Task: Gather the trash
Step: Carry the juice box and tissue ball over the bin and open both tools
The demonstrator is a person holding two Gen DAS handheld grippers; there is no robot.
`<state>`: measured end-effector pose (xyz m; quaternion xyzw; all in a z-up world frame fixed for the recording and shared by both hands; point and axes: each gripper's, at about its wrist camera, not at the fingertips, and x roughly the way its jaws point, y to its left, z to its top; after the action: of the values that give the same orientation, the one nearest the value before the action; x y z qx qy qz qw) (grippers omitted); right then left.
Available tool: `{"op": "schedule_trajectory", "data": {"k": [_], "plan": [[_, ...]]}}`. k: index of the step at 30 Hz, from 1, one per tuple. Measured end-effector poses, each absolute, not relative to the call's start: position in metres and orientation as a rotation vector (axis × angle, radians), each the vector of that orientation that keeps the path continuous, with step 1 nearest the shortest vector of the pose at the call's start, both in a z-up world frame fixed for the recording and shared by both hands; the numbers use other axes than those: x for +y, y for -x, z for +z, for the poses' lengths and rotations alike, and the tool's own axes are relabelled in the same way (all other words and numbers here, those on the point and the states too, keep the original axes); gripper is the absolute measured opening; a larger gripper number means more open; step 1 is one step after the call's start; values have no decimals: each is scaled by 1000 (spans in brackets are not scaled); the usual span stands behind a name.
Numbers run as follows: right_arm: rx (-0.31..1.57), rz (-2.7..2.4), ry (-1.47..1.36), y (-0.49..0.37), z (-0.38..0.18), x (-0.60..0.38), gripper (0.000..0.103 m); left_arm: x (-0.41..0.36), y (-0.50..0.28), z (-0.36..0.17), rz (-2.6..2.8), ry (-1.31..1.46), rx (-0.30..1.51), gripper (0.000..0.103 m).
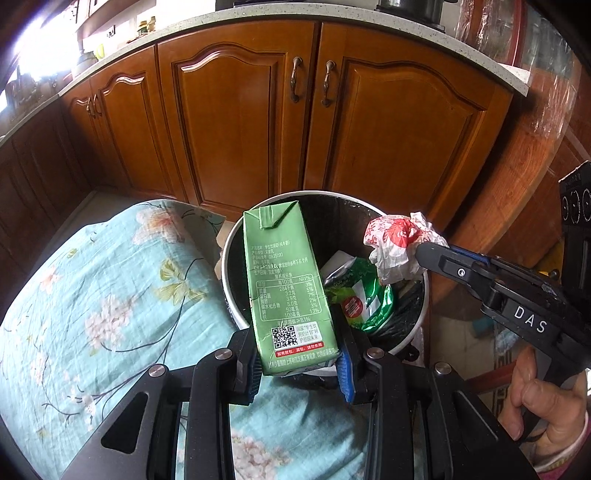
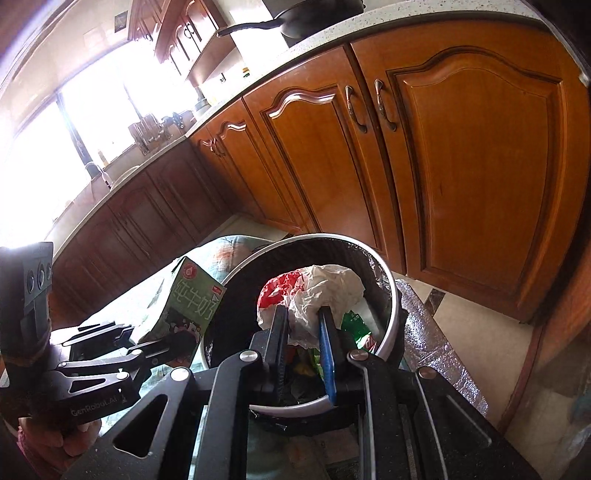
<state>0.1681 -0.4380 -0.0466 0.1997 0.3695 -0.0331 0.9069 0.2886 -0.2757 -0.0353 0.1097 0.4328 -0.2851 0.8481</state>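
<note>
My left gripper [image 1: 297, 363] is shut on a green milk carton [image 1: 286, 284] and holds it over the near rim of a round trash bin [image 1: 232, 240] lined with a black bag. My right gripper [image 2: 303, 314] is shut on a crumpled white and red wrapper [image 2: 314, 291] above the bin [image 2: 391, 314]. In the left wrist view the wrapper [image 1: 395, 243] hangs over the bin's right rim. A green snack bag [image 1: 364, 299] lies inside the bin. The carton also shows in the right wrist view [image 2: 192, 299].
A floral turquoise cloth [image 1: 92, 314] covers the surface left of the bin. Brown wooden cabinet doors [image 1: 236, 122] under a speckled countertop [image 1: 221, 26] stand behind it. A pan [image 2: 314, 14] sits on the counter. Tiled floor [image 2: 480, 332] lies to the right.
</note>
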Motion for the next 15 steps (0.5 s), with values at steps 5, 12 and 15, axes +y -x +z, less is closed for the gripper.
{"op": "schedule_trajectory", "data": {"k": [5,12,15], "plan": [[800,-67,-393,-177,-49,-439,17,-284,-295,-36,-605,-246,931,31],[839,-66,-374,-184,-56,-440,18,-293,-303,-37,-615,-264,947,31],[848,-62,-376,-185,-56,-439,21,-296,-303,-35,-619,-263,952,38]]}}
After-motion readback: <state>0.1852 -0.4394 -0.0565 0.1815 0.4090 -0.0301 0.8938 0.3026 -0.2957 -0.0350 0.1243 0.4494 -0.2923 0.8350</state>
